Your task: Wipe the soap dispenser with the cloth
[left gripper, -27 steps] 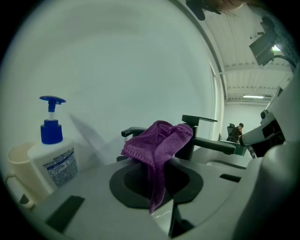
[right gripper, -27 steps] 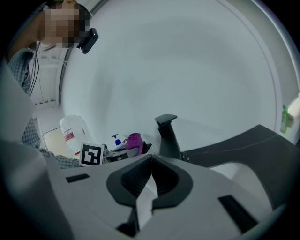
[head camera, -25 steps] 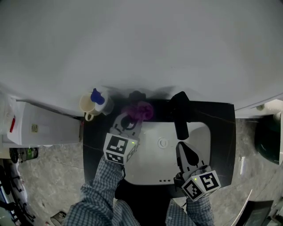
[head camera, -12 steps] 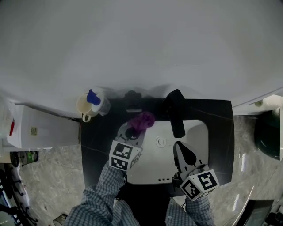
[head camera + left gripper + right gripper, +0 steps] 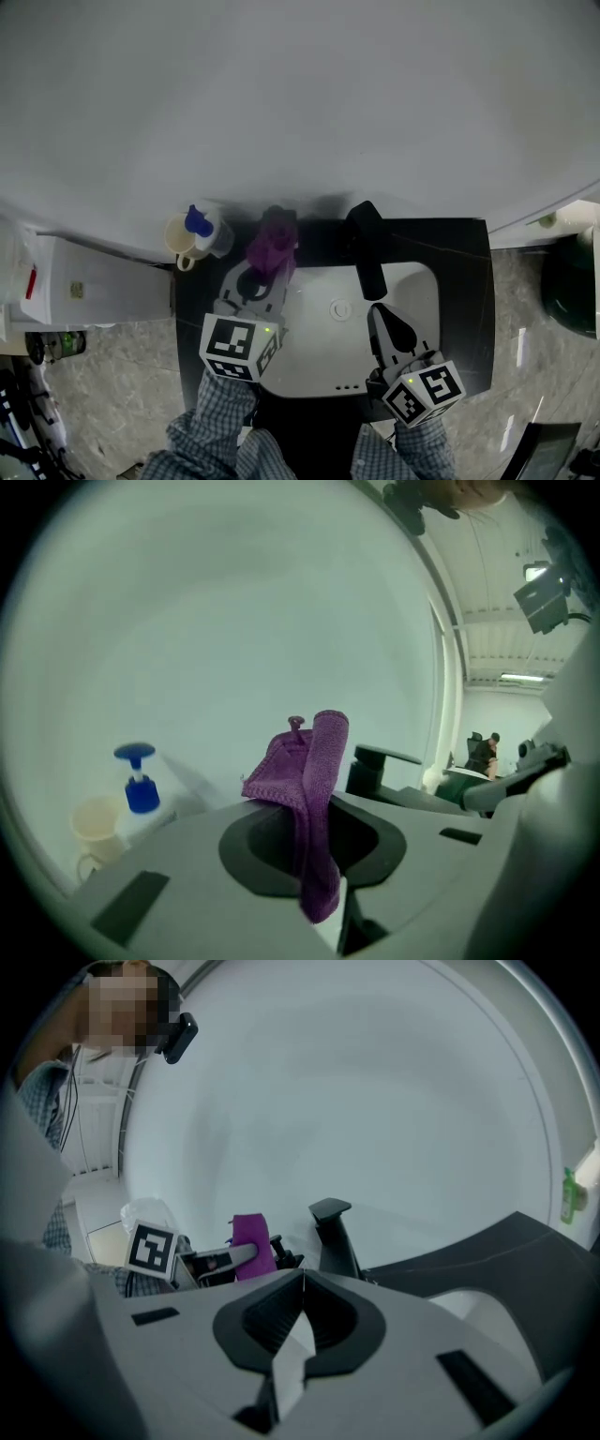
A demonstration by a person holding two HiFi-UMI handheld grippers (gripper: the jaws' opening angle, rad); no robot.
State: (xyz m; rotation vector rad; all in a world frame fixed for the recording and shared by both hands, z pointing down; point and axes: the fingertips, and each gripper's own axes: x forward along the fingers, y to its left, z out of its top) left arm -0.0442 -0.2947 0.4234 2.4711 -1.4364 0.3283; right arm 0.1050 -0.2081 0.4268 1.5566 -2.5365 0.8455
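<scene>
Item 1: L gripper (image 5: 265,272), jaws clamped on a purple cloth (image 5: 272,242); one fold hangs down betw. the jaws, the rest is bunched up ahead of the tips. Cloth sits at the back of the black counter (image 5: 469,281), close to the wall, pressed against the soap dispenser (image 5: 277,1246). Only the dispenser's dark pump top shows, just beside the cloth, in the R gripper view; in the head view the cloth covers most of it. Item 2: R gripper (image 5: 384,319), jaws brought together w/ nothing betw. them, held over the front right part of the white sink (image 5: 422,281), tips pointing toward the tap, well apart from the cloth. Item 3: black tap (image 5: 367,248), upright at the back edge of the sink, just right of the cloth. Item 4: white bottle w/ blue pump (image 5: 199,225), standing left of the cloth at the counter's back left corner. Item 5: cream cup (image 5: 180,246), touching or just beside that bottle on its left; can't tell which. Item 6: white box-like unit (image 5: 84,272), left of the counter. Item 7: checked sleeves (image 5: 216,422) of the person holding both grippers, at the near edge. Backdrop: plain pale wall behind the counter; grey stone-pattern floor on either side.
</scene>
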